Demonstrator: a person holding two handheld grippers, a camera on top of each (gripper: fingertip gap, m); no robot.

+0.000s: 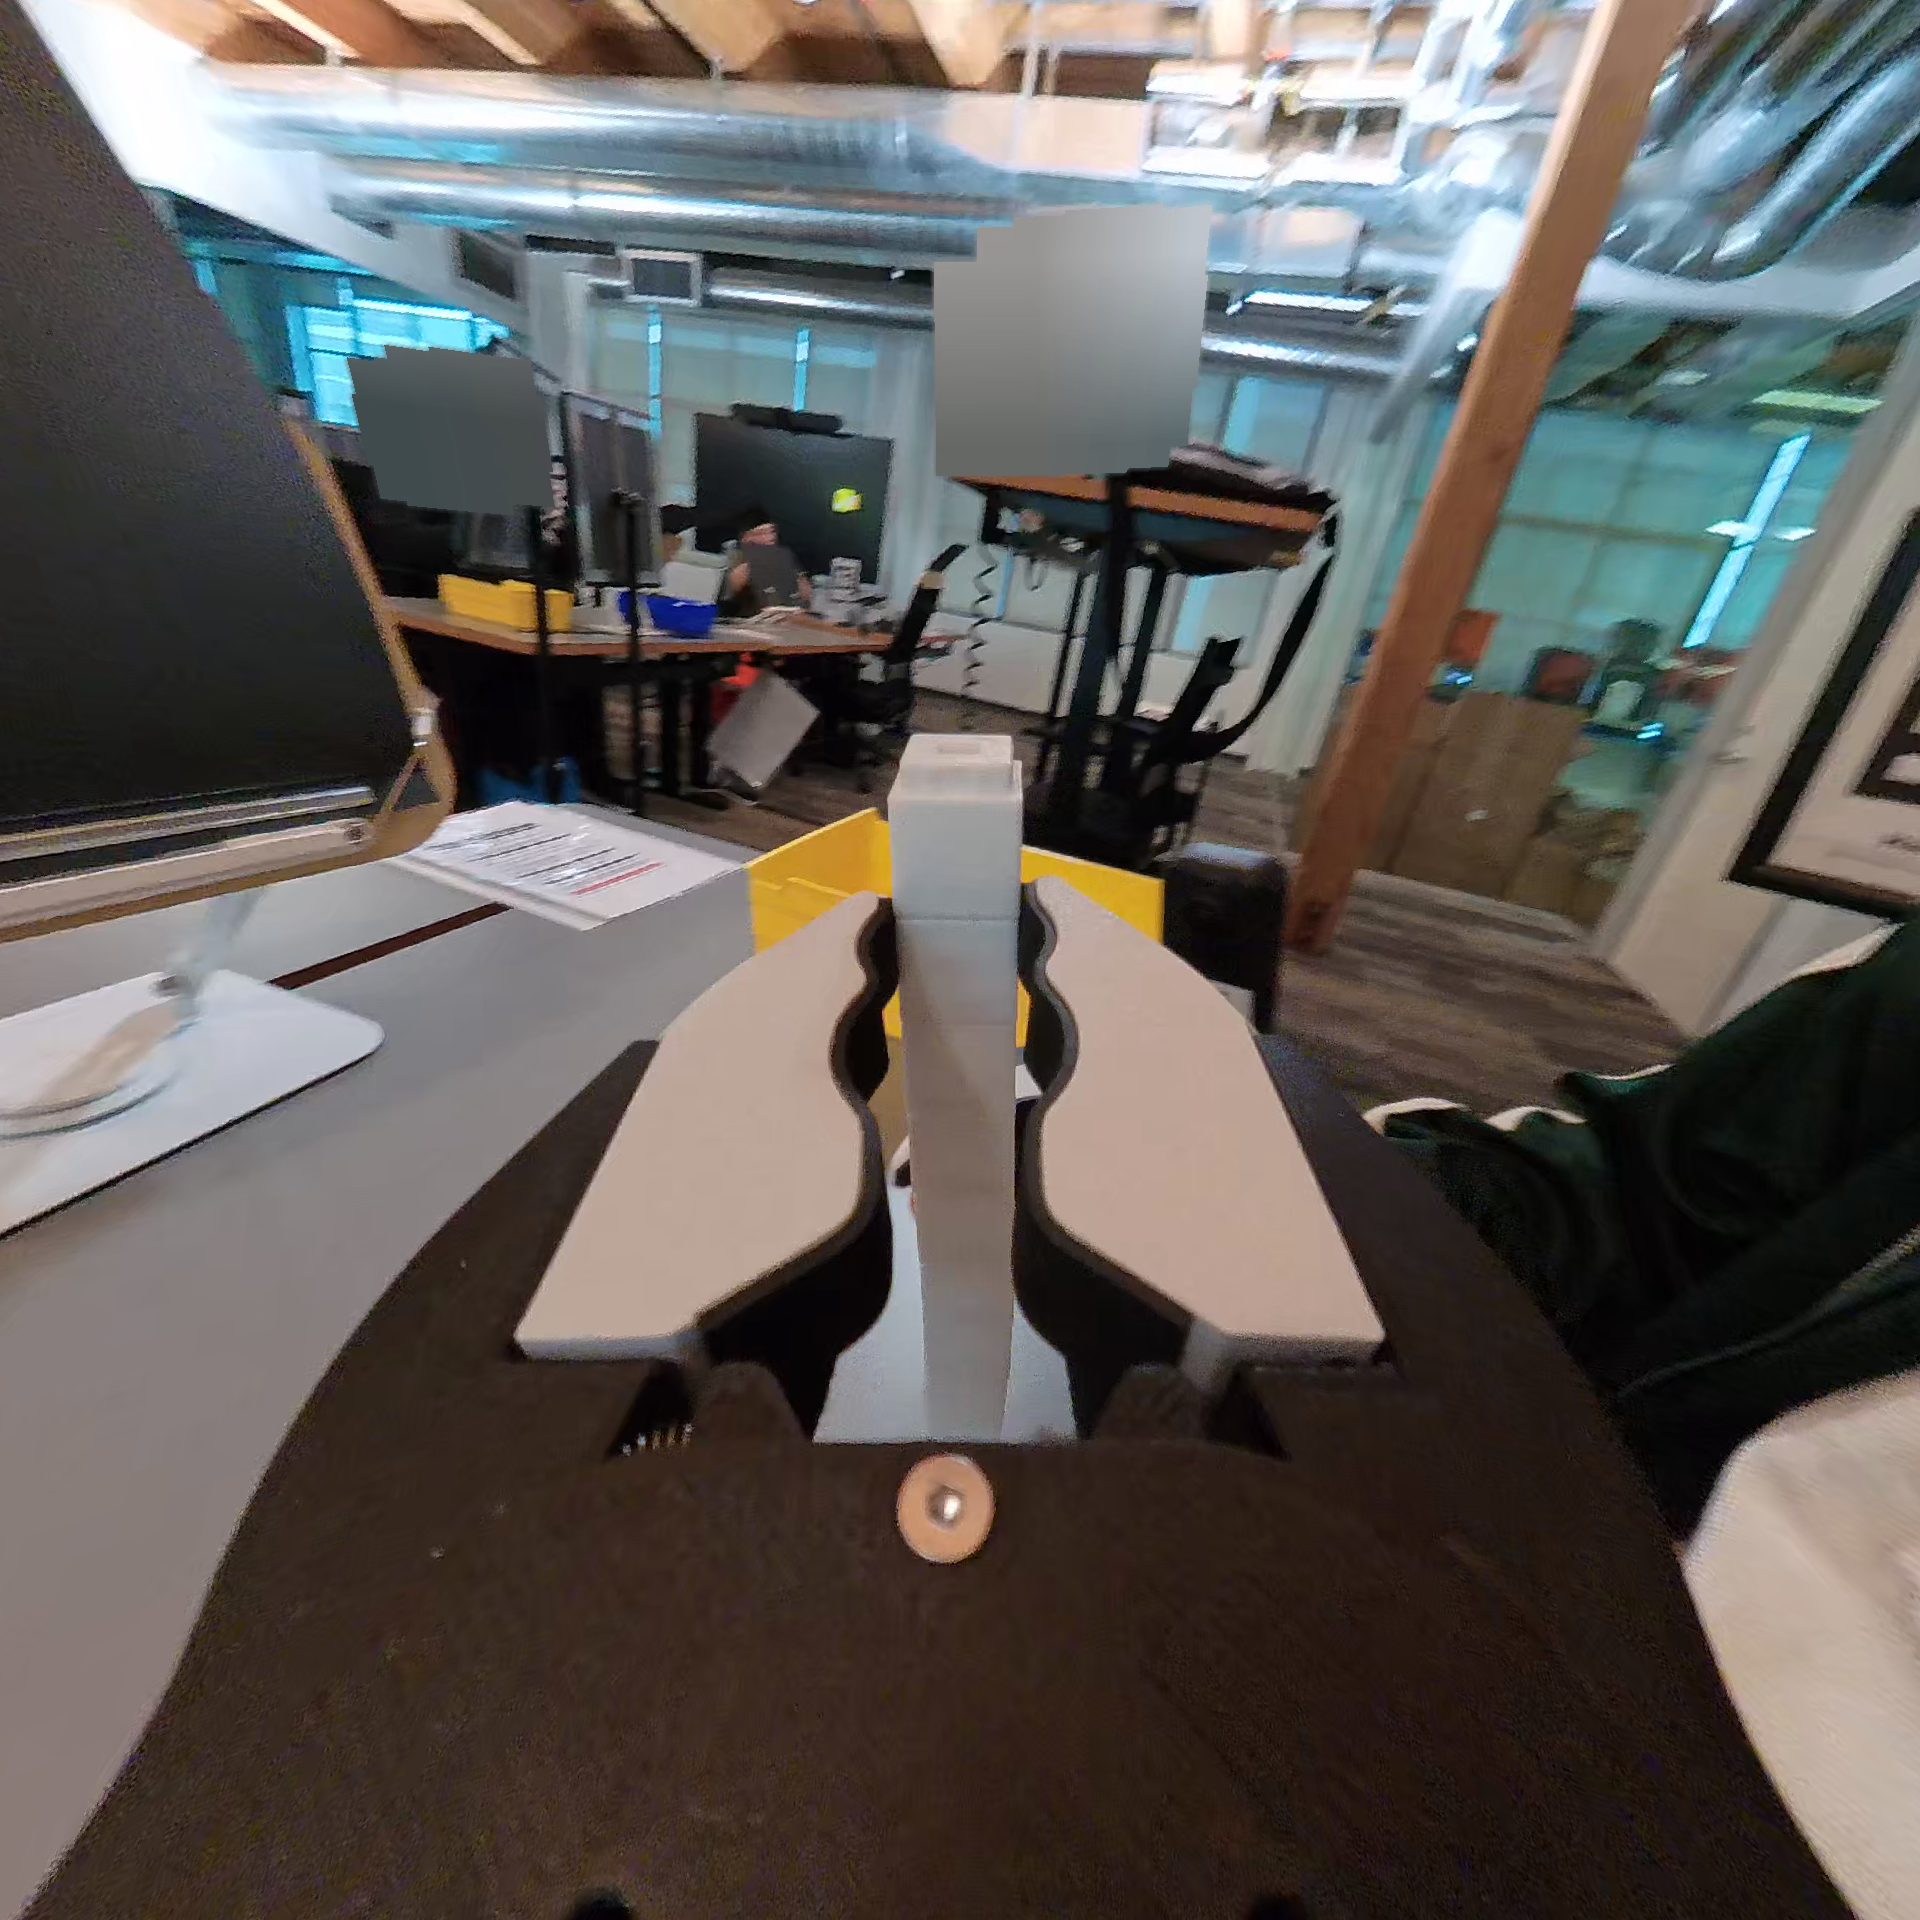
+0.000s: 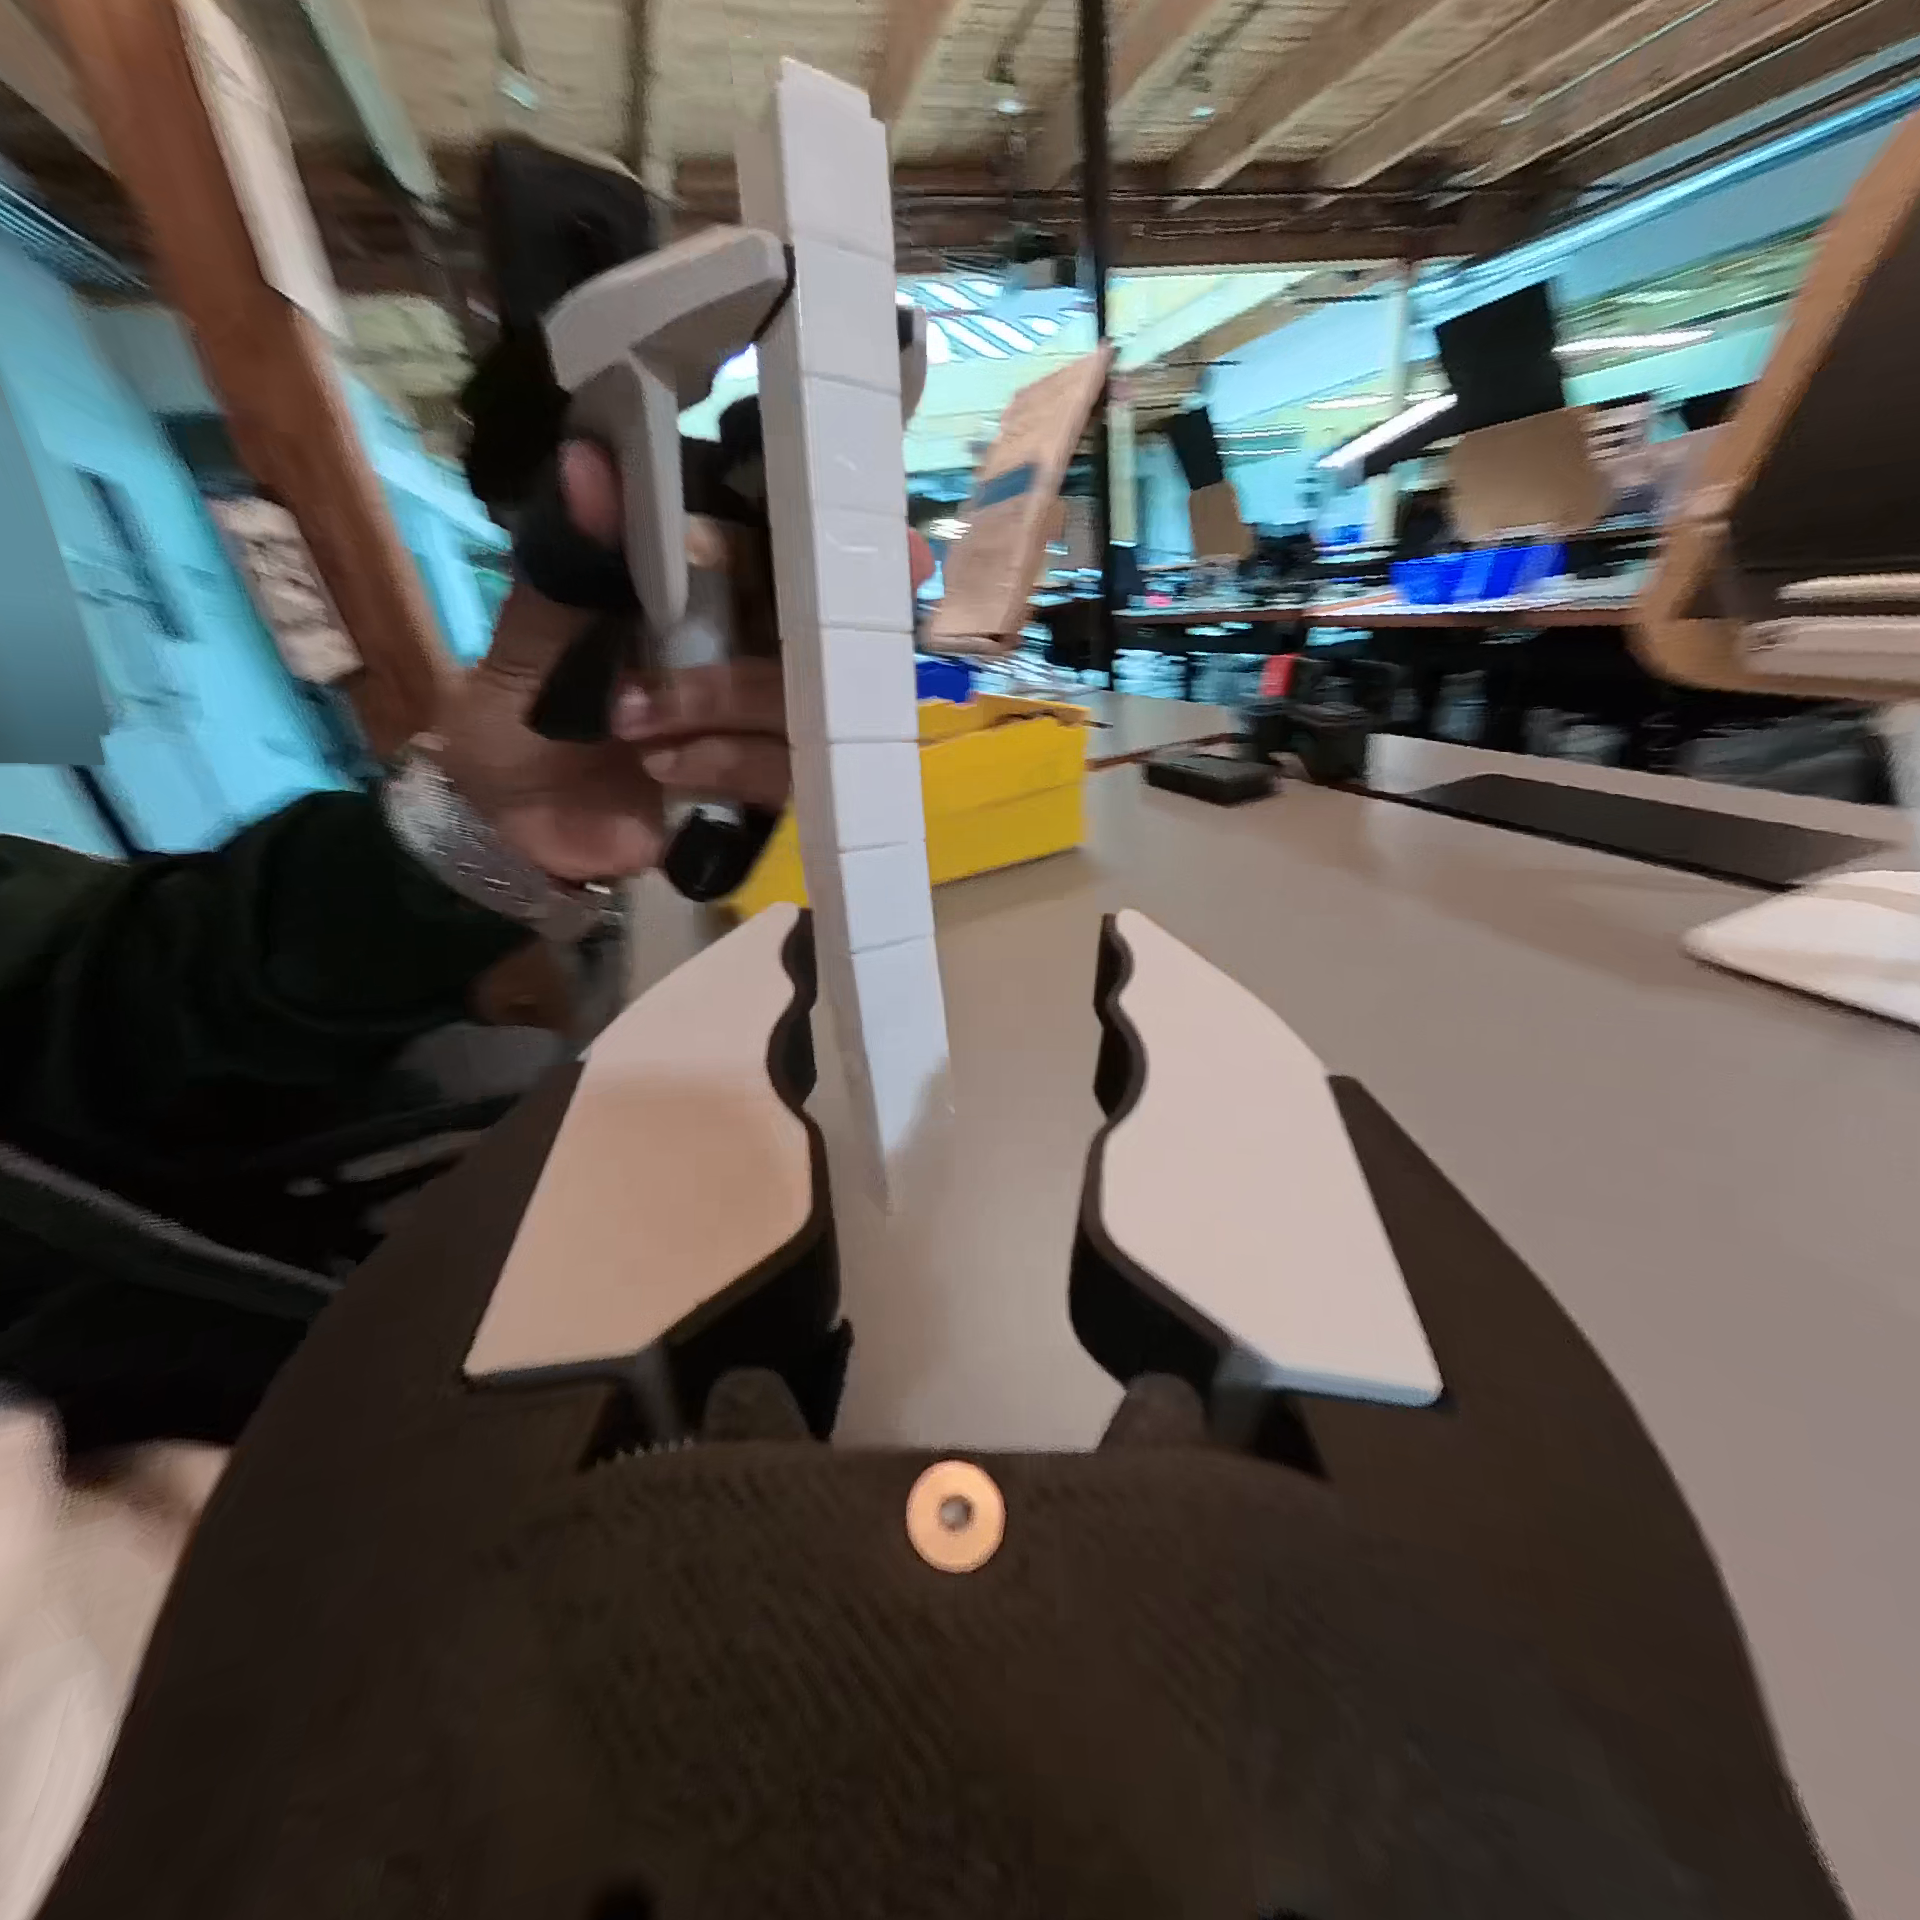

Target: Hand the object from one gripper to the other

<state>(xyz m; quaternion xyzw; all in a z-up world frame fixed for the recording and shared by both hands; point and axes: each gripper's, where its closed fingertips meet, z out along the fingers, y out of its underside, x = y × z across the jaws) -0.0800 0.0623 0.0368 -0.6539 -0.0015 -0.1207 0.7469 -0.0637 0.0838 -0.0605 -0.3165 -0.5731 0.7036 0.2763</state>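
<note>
Stretching through an open office, grey table (image 2: pixel 1351 987) bears yellow bin (image 2: pixel 997 790).

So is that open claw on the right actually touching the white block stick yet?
Cannot tell. In the right wrist view the right gripper is open; the white stick shows a clear gap to one finger but sits tight against the other.

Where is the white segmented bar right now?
The white segmented bar is clamped upright in the left gripper; in the right wrist view, its lower end hangs between the open right gripper fingers.
</note>
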